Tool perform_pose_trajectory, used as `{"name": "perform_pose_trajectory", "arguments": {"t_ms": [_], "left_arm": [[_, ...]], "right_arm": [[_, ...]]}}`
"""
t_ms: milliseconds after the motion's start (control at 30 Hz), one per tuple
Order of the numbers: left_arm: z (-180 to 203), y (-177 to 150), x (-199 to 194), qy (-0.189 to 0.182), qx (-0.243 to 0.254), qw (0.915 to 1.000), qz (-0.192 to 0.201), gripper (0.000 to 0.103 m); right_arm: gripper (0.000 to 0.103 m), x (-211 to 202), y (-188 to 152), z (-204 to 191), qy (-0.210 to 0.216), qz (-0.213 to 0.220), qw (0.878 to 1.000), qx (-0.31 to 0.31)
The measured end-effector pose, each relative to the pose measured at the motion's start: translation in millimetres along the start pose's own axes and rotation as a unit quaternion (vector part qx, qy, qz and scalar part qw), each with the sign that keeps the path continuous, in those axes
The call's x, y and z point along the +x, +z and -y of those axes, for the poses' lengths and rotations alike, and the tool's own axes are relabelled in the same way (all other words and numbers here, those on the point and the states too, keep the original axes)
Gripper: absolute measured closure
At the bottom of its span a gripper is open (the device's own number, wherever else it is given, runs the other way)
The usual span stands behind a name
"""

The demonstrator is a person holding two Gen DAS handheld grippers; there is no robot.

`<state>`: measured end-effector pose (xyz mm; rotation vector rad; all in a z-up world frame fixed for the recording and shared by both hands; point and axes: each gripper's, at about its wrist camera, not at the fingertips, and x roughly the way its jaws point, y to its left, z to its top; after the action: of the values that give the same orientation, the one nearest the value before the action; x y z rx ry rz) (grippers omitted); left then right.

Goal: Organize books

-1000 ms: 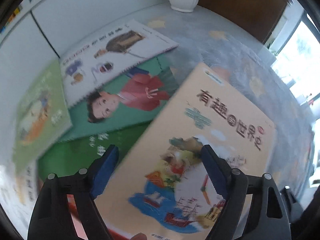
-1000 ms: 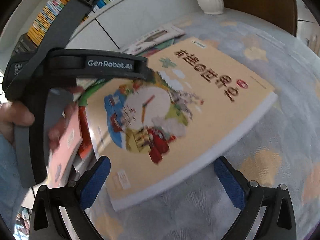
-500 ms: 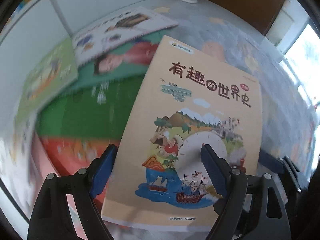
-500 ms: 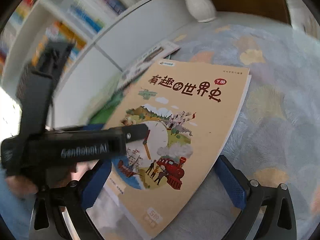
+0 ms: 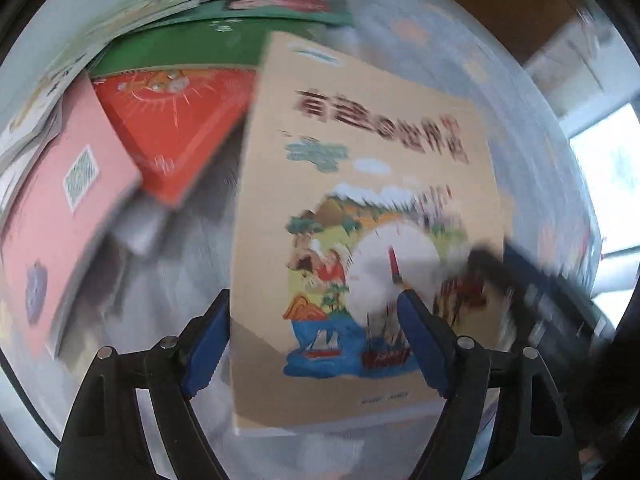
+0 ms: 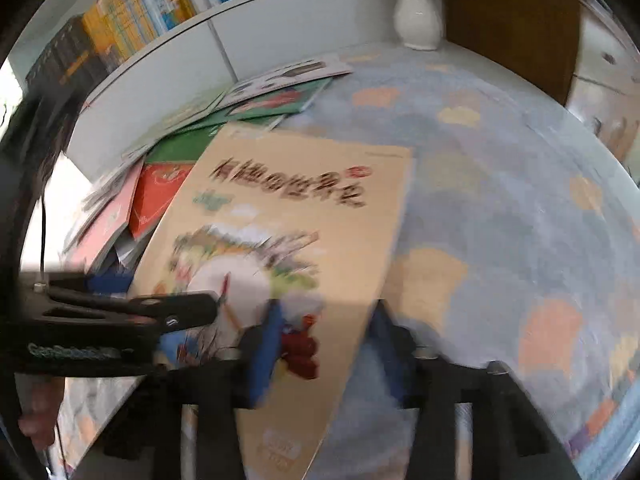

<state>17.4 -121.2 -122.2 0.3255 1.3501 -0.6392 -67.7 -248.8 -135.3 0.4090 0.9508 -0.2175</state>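
A tan picture book (image 5: 360, 184) with a dark Chinese title lies on the flowered tablecloth, its near part raised a little. My left gripper (image 5: 314, 344) stands over its near left part. One blue pad is at the book's left edge, the other lies over the cover, and the jaws are closing slightly. In the right wrist view the same tan book (image 6: 312, 184) runs down to my right gripper (image 6: 326, 348). Those jaws are closing fast, with the book's right edge between them and a gap still showing. The left gripper (image 6: 200, 312) appears there side-on, over the cover.
A loose pile lies left of the tan book: a red book (image 5: 176, 120), a pink book (image 5: 60, 208) and green books (image 5: 180, 48). A white vase (image 6: 418, 16) stands at the back. A shelf of upright books (image 6: 160, 4) runs behind. The tablecloth (image 6: 500, 160) spreads to the right.
The tan book has slid off the pile, baring the red and pink books. My right jaws have narrowed from wide open onto the book's right edge. The left gripper travelled with the book.
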Motion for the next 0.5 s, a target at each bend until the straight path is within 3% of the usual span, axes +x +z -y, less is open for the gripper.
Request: {"name": "perform_pose_trajectory", "arguments": {"t_ms": [67, 167, 267, 367, 500], "left_arm": [[15, -19, -2, 0.015, 0.024, 0.9996, 0.002, 0.023], [24, -51, -7, -0.012, 0.022, 0.9997, -0.006, 0.024], [19, -81, -17, -0.035, 0.002, 0.9994, -0.002, 0.024], [3, -99, -27, -0.062, -0.033, 0.9975, -0.005, 0.024], [-17, -129, -38, -0.048, -0.037, 0.9981, -0.010, 0.024]], "right_arm": [[0.081, -12, -4, -6, -0.015, 0.011, 0.999, -0.026], [0.081, -26, -12, -11, -0.037, 0.020, 0.998, -0.053], [0.083, -32, -22, 0, -0.007, -0.007, 1.000, -0.028], [0.083, -38, -40, -8, -0.010, -0.018, 0.999, -0.043], [0.083, -46, -60, -28, 0.000, -0.033, 0.998, -0.052]]}}
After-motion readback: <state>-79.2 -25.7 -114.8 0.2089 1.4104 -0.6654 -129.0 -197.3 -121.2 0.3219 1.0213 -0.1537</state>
